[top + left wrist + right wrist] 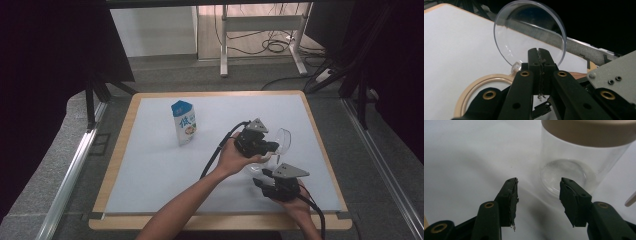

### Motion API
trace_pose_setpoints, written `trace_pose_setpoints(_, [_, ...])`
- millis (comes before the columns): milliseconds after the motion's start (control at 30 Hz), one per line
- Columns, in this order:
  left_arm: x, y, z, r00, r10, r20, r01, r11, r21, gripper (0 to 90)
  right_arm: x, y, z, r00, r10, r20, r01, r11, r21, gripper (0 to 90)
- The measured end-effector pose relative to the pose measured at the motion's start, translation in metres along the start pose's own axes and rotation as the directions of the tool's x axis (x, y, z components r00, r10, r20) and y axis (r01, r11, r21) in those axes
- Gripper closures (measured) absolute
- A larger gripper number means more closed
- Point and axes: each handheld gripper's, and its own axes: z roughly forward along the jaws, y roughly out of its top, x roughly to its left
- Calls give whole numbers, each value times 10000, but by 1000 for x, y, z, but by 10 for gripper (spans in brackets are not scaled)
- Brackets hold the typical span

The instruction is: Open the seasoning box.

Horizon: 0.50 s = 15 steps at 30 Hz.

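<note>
Milk carton [184, 122] upper left of centre, blue top w/ one big character, rest too small to read. My left gripper [539, 53] jaws pinched tight on clear lid [530, 31] edge, centre frame. My right gripper [539, 191] jaws wide apart, holding nothing, just short of clear jar [584, 157]; its top is cut off.

The blue-and-white carton [184, 122], standing toward the far left of the table's white surface, bears one large Chinese character, seemingly 低; its smaller print is too small to read.
</note>
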Motion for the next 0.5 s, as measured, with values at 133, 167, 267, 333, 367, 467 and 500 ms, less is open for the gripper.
trace_pose_setpoints(133, [3, -2, -6, 10000, -49, -80, 49, 10000, -21, 894, 0, 0, 1, 10000, -3, -25, 3, 10000, 2, 491])
trace_pose_setpoints(167, [4, -5, -11, 9999, -41, -126, 40, 9999, -106, 893, 1, 0, 1, 10000, -14, -11, 14, 10000, 18, 491])
trace_pose_setpoints(267, [8, -11, -21, 9997, -127, -230, 123, 9998, -184, 888, 2, 1, 1, 10000, -3, -11, 3, 10000, -22, 490])
trace_pose_setpoints(333, [10, -15, -29, 9993, -158, -331, 150, 9996, -253, 878, 2, 1, 1, 10000, 21, -11, -21, 10000, -26, 488])
trace_pose_setpoints(367, [11, -18, -34, 9992, -197, -358, 186, 9993, -318, 871, 2, 1, 2, 10000, 15, -27, -15, 10000, -47, 488])
trace_pose_setpoints(467, [14, -26, -47, 9986, -305, -433, 284, 9984, -493, 840, 3, 2, 3, 10000, -24, -42, 24, 10000, -74, 486])
trace_pose_setpoints(500, [15, -29, -51, 9985, -289, -467, 267, 9986, -467, 818, 4, 2, 3, 10000, -43, -48, 43, 10000, -78, 485])
